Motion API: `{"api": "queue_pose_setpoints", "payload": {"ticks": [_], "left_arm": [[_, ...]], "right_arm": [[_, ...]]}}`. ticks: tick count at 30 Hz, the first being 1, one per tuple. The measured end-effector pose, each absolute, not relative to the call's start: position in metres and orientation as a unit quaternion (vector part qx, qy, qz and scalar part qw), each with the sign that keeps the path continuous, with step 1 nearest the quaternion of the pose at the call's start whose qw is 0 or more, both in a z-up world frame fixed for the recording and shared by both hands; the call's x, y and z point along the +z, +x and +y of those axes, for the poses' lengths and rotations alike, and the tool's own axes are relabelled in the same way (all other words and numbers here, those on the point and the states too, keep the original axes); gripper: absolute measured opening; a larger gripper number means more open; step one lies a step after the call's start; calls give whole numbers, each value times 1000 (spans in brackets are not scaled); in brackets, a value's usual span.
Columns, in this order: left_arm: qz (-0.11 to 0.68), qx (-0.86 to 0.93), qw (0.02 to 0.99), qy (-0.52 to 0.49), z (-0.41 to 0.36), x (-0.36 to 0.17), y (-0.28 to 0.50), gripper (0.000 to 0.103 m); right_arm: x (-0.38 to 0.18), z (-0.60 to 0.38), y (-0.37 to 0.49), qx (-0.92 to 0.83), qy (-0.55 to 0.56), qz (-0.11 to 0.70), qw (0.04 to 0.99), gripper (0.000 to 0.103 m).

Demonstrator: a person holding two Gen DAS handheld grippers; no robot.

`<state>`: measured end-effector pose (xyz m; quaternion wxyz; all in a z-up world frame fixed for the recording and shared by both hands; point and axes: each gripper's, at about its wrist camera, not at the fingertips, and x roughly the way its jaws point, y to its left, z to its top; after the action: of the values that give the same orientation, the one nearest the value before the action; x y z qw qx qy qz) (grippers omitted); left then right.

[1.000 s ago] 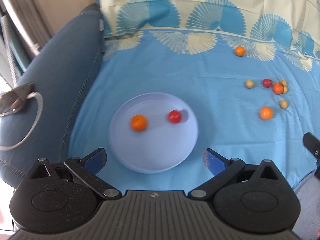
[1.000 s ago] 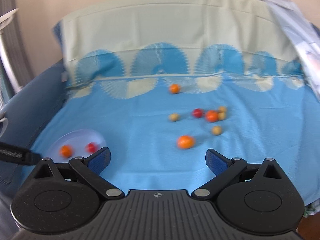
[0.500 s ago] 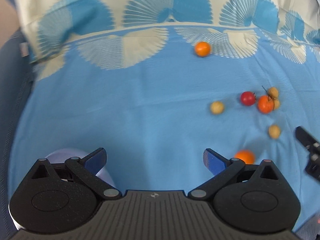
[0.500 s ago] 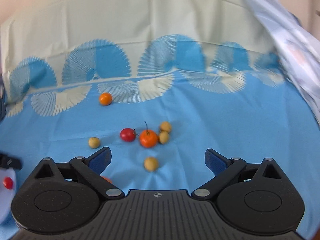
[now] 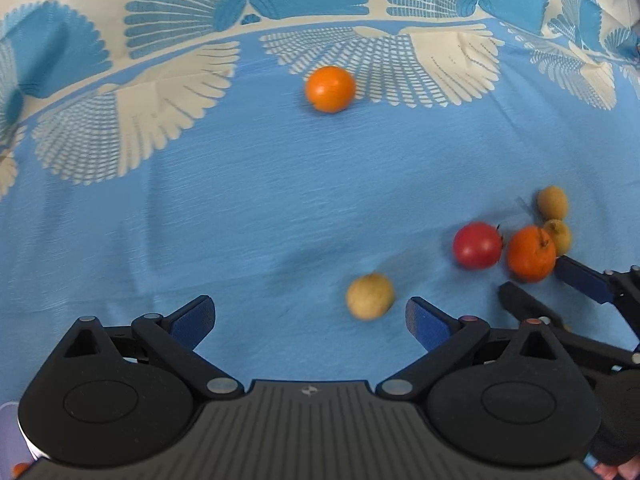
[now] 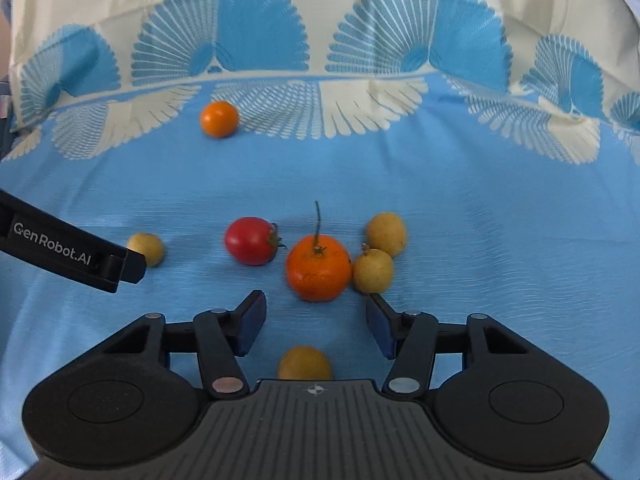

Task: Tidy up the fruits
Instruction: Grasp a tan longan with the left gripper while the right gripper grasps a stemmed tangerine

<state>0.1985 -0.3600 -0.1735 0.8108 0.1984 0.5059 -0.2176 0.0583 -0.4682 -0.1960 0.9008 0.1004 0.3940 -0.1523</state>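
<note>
Loose fruits lie on the blue cloth. My right gripper (image 6: pixel 316 320) is open, just short of a stemmed orange (image 6: pixel 319 267), with a yellow fruit (image 6: pixel 305 363) between its fingers near the base. A red tomato (image 6: pixel 251 241) and two yellow fruits (image 6: pixel 380 250) flank the orange. My left gripper (image 5: pixel 310 322) is open and empty, close behind a yellow fruit (image 5: pixel 369 296). Another orange (image 5: pixel 330 89) lies farther back. The right gripper's fingers (image 5: pixel 582 280) show at the left wrist view's right edge beside the tomato (image 5: pixel 477 245) and the stemmed orange (image 5: pixel 531 254).
The cloth (image 6: pixel 480 208) has a cream and blue fan-patterned border rising at the back. The plate's rim (image 5: pixel 8 416) peeks out at the lower left of the left wrist view. The left gripper's finger (image 6: pixel 72 248) reaches in from the left of the right wrist view.
Both grippers have moved forward and right from the plate toward the loose fruits. The right gripper has closed in on the stemmed orange and its jaws have narrowed.
</note>
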Motion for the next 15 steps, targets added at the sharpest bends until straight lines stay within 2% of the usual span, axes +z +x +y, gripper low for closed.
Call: {"api": "queue_pose_setpoints", "payload": {"ticks": [1,2,3,4,5,6,9,15], "left_arm": [[505,-220,811,196,-362,-174,200,97],[503,-221,812,194,-364,-175,201,87],[500,-221,815,190,-365,-174,201,66],[503,-226,814,184,-365,-174,202,54],[514,-232,807,175,-364,-175,203,30],[520,-233,805,165,-361,-174,202,27],[518,-241,808,144,-349,-165,198,27],[478,-269,825,135,-316,-125,171,27]], "right_arm": [[-196,-469,61,-152,98,393,901,58],[-197,-470,63,-153,99,393,901,58],[-197,-471,66,-156,100,393,901,57],[-197,-472,68,-159,99,393,900,53],[-197,-471,70,-164,94,393,900,49],[-197,-471,71,-162,92,392,901,38],[-194,-464,71,-174,72,393,900,37],[-164,-461,31,-205,112,359,903,37]]}}
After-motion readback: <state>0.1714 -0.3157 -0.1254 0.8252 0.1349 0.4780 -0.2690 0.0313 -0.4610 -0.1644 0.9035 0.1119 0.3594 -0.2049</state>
